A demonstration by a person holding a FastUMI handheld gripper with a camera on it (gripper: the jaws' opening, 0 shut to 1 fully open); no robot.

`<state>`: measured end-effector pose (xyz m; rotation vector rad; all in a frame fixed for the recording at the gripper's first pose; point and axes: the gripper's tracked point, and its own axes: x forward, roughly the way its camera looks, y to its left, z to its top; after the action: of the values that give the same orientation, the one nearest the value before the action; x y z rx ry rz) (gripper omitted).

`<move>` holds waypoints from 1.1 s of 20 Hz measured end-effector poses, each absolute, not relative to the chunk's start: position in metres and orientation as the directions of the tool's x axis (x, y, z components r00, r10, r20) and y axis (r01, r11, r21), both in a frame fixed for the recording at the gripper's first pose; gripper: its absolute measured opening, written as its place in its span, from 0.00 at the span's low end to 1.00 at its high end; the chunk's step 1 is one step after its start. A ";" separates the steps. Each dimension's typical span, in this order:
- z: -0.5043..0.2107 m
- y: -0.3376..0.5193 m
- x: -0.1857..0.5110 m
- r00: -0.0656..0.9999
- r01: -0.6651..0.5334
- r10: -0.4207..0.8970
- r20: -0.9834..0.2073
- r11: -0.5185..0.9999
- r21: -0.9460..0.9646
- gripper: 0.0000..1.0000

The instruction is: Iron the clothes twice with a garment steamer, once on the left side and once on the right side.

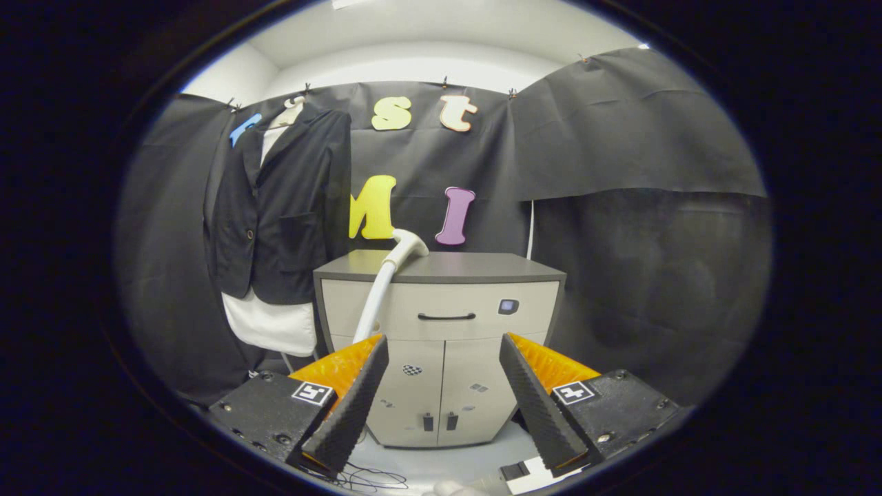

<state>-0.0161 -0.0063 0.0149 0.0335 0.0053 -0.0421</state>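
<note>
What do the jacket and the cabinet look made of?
Jacket: dark woven suit cloth, matte, soft folds, probably. Cabinet: likely laminated board, smooth pale fronts under a darker matte top. The claw hangs open ahead of it, holding nothing.

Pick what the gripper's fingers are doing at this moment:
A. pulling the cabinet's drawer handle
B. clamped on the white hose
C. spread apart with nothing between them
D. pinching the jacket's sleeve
C: the gripper is open and holds nothing; the cabinet stands beyond it, the hose runs past one finger, and the jacket hangs further off.
</note>
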 end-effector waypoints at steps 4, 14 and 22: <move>0.045 -0.010 0.003 0.999 0.046 -0.047 0.016 0.999 0.023 1.00; 0.160 0.018 0.140 0.999 -0.043 0.041 0.031 0.998 0.055 1.00; 0.198 0.066 0.267 0.983 -0.150 0.157 -0.092 0.986 0.077 1.00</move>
<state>0.2674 0.0661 0.1982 0.0702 0.0977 0.1548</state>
